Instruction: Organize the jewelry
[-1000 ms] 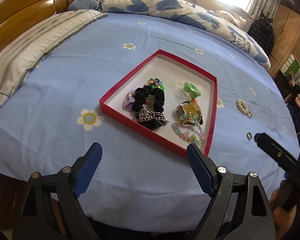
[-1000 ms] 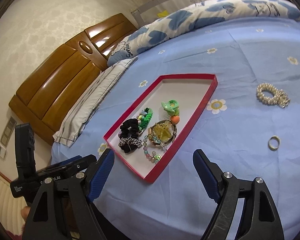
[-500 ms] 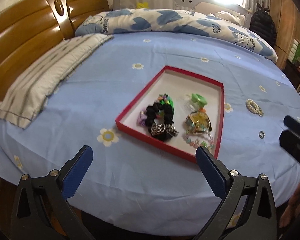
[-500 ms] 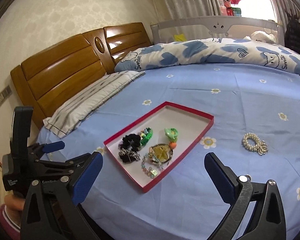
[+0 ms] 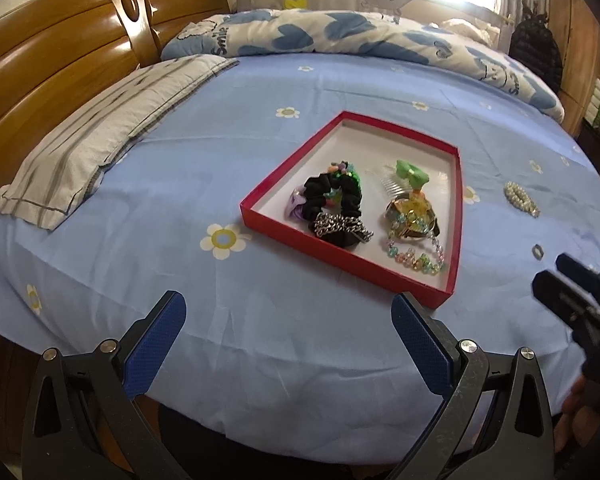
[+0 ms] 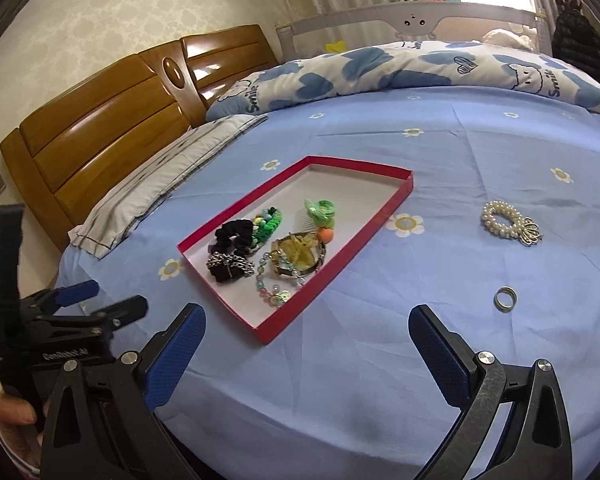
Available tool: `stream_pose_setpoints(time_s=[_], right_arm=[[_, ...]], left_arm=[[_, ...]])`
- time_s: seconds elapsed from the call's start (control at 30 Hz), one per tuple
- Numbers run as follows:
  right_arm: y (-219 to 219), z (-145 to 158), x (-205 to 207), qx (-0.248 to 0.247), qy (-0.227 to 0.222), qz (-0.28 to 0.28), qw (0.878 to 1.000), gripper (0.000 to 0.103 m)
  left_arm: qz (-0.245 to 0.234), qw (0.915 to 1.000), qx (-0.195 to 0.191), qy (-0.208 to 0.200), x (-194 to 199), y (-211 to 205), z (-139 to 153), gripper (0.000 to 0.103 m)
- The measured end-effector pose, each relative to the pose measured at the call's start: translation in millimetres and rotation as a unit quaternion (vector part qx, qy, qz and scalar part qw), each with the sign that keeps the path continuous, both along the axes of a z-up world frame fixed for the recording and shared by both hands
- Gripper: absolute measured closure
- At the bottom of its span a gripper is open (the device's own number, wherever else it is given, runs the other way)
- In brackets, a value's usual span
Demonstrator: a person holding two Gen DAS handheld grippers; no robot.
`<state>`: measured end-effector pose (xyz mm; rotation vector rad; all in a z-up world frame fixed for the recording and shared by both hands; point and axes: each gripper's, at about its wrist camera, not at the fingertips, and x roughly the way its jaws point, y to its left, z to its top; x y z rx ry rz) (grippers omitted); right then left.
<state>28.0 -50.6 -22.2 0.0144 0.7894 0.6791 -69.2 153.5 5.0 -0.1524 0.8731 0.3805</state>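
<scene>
while both the left gripper and right gripper hang spread and empty short of the red tray, the ring and pearl bracelet lie outside it to its right; the thin ring could slip from the pads or sink into the soft sheet.
</scene>
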Motion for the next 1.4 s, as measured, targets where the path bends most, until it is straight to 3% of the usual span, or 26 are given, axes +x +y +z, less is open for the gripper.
stream_pose_setpoints(time_s=[0.4, 1.4], right_arm=[[4, -24, -4, -0.019, 0.004, 0.0, 1.0, 0.001], [3, -22, -3, -0.024, 0.003, -0.008, 1.0, 0.001]], left_arm=[[0.001, 0.9998, 0.018, 0.0, 3, -8, -14, 0.0], [0.007, 1.0, 0.002, -0.002, 3, -3, -16, 0.0]])
